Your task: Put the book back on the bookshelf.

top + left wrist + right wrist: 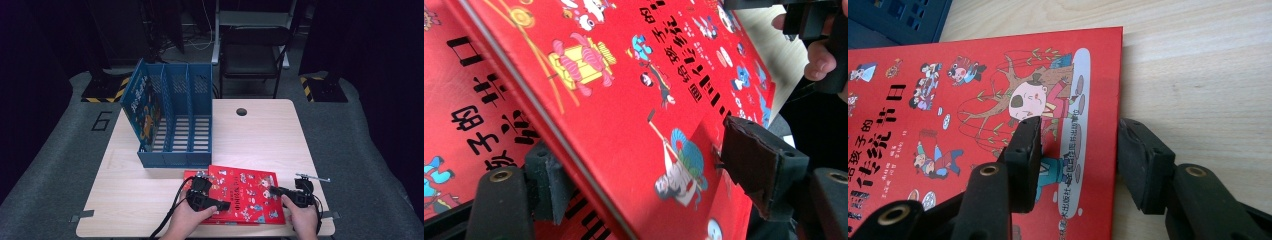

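Two red books (240, 192) lie stacked at the table's (260, 130) near edge; left gripper (639, 180) clamps the cartoon-covered top one, right gripper (1078, 160) open astride its edge.

Two red picture books at the table's near edge

The upper red book (634, 100), its glossy cover full of small cartoon figures and black characters, is tilted between the left fingers (759, 160), above the lower red book (454, 120); its right edge lies between the right fingers (1023, 150).
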The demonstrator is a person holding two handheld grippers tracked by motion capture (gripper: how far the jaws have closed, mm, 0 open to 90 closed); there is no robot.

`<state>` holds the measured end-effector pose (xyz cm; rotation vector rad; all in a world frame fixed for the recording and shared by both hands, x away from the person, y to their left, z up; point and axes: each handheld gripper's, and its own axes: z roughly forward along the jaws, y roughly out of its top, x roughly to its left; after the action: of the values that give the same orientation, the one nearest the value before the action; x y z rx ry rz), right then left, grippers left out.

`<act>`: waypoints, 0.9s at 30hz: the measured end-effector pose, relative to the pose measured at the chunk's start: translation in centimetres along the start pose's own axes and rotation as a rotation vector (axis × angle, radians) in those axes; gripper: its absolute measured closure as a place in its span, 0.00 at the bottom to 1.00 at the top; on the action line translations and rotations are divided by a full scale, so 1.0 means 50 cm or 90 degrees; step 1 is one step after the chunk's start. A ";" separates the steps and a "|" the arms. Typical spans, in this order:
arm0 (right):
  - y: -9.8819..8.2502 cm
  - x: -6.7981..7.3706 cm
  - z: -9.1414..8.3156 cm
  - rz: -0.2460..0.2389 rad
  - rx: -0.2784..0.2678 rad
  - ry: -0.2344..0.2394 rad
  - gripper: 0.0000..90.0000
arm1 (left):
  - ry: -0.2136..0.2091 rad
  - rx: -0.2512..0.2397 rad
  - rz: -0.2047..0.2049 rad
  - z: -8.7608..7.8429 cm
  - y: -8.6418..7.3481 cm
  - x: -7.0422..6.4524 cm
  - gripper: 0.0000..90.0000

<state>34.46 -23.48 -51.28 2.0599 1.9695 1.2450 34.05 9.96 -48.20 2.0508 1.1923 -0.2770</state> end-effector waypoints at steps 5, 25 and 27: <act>-0.004 0.011 0.003 0.001 0.001 0.009 0.62 | -0.010 -0.003 -0.008 -0.001 -0.002 0.004 0.31; -0.007 0.019 0.005 0.007 0.000 0.036 0.62 | -0.004 -0.005 -0.012 -0.036 0.012 0.001 0.40; -0.007 0.017 0.007 0.011 0.002 0.041 0.62 | -0.009 -0.008 -0.016 -0.039 0.014 0.002 0.42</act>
<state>34.24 -22.54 -51.26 2.0692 1.9844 1.3281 34.37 11.15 -46.52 2.0211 1.2091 -0.2938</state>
